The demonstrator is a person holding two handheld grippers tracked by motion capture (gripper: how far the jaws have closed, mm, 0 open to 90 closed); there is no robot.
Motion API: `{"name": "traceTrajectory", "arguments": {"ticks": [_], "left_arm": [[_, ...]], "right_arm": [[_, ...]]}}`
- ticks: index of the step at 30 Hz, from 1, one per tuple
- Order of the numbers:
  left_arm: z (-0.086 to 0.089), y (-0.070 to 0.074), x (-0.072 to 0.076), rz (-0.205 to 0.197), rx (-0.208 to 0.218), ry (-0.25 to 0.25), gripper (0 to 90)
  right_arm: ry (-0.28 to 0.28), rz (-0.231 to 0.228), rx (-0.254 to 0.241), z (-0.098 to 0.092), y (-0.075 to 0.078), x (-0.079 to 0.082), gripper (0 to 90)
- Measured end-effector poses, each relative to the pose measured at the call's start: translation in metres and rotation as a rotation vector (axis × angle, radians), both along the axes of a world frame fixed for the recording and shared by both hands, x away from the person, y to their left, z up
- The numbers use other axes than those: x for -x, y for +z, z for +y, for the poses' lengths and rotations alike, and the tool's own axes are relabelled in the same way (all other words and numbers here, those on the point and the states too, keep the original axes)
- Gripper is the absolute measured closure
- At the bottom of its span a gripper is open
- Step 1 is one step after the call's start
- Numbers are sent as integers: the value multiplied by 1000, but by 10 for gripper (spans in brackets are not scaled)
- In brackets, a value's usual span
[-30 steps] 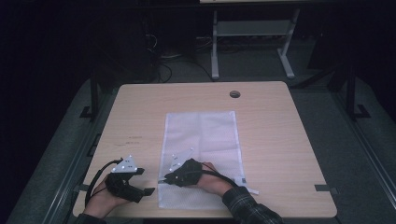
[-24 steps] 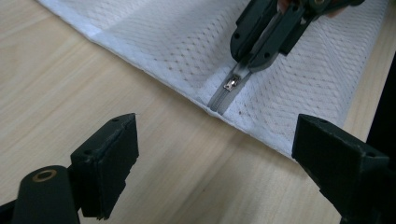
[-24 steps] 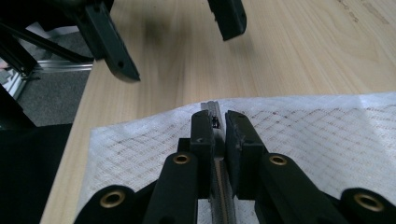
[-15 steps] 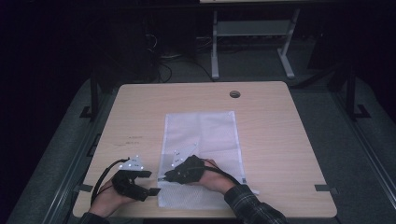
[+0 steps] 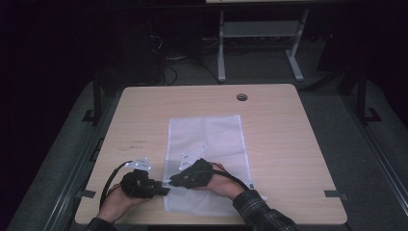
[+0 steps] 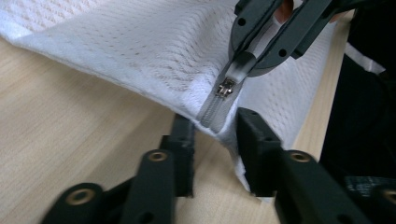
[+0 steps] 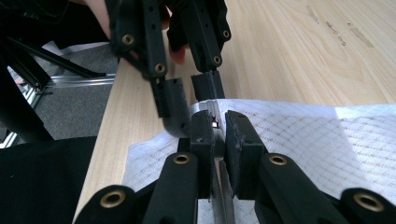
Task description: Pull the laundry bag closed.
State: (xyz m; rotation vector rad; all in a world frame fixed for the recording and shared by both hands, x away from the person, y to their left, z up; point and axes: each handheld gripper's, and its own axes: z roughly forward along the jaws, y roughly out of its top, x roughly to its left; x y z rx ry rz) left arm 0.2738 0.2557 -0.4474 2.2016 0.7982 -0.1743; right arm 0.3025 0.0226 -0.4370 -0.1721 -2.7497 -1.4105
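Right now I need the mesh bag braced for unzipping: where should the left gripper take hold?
Probably the bag's corner edge, just beyond the zipper's closed end. It lifts off the table there between the left gripper's open jaws. Come in from the table's edge, opposite the right gripper pinching the pull.

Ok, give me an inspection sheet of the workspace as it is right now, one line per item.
Surface: pale wooden table with a round cable hole near its far edge.
Job's things: white mesh bag lying flat; its zipper runs along the near-left edge, slider near the corner.
Clutter: faint dark marks on the wood left of the bag.
Grippers: right tool shut on the zipper pull tab; left tool open, jaws either side of the zipper end.
Cables: a black one loops from each tool.
Surroundings: dark floor, white metal frame behind the table.
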Motion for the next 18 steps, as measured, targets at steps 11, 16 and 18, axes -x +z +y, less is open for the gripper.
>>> {"name": "traceTrajectory", "arguments": {"ticks": [11, 16, 18], "left_arm": [[-1, 3, 0, 21, -4, -21, 852], [-1, 3, 0, 21, -3, -19, 853], [-1, 3, 0, 23, -4, -22, 853]], "right_arm": [[18, -9, 25, 2, -8, 3, 794], [24, -18, 47, 4, -14, 6, 718], [26, -27, 57, 5, -15, 7, 753]]}}
